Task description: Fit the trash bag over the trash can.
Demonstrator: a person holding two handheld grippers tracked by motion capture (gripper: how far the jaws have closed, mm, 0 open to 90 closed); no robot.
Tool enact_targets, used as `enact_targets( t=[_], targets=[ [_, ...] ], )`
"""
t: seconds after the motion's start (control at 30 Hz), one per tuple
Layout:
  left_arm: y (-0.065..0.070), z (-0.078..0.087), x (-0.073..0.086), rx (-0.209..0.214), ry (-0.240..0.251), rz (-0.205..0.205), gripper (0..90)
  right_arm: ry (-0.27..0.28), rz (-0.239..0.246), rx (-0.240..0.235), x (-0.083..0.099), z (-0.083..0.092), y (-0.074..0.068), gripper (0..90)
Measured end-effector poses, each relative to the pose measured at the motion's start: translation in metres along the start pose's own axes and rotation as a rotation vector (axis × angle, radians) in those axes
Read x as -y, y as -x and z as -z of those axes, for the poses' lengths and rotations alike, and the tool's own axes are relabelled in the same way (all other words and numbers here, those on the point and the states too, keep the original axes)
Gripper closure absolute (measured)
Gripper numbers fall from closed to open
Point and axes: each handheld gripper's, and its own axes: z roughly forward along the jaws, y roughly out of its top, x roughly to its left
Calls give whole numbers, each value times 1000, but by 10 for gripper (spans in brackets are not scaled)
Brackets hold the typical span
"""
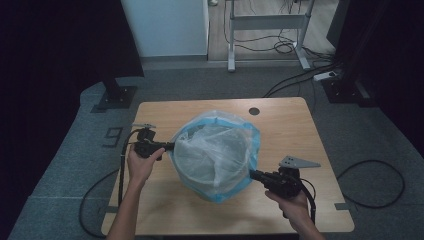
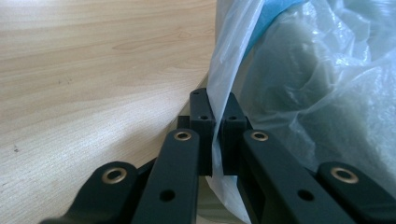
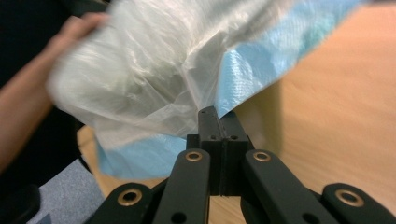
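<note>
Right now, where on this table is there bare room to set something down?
Bare wood lies along the near edge of the table, between the two forearms, and in the far left corner. The far right corner is free around the round hole. The middle is crowded: the plastic bag stretches between the left hand-held gripper and the right hand-held gripper.

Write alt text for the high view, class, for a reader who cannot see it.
Two hand-held grippers stretch a clear plastic bag with a blue edge over a round bin on a wooden table. The left gripper is shut on the bag's left rim, and the right gripper on its lower right rim. The person's forearms enter from the bottom.
</note>
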Motion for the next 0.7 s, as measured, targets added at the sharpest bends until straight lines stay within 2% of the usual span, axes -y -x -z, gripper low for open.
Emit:
enact_targets(
  t=[0.1,0.13,0.2,0.23,0.27,0.33,0.37,0.4,0.53,0.63,0.7],
  targets=[
    [-1,-2,1,2,-4,2,883,-41,-59,5,13,-12,21,893],
    [-2,-4,1,5,-8,3,885,-55,-68,6,17,-17,26,893],
    [-3,-6,0,9,-11,4,885,-74,-57,18,22,-24,31,893],
    [-3,-7,0,11,-12,4,885,-75,-70,-1,25,-28,34,892],
    [-3,-7,0,10,-12,3,884,-79,-64,-11,27,-30,34,851],
    [-3,-6,1,6,-12,0,884,-52,-37,40,23,-23,31,598],
    [-3,-5,1,3,-13,-1,884,-25,-28,61,20,-18,29,556],
    [-4,-5,1,2,-12,-3,883,14,-2,84,12,-8,27,521],
    [-4,-4,1,0,-5,0,881,88,61,131,-22,10,27,455],
    [-4,-5,1,1,-3,-2,877,117,136,147,-51,6,28,430],
    [-4,-5,0,5,-2,-4,875,114,151,123,-69,-2,34,424]
  ],
)
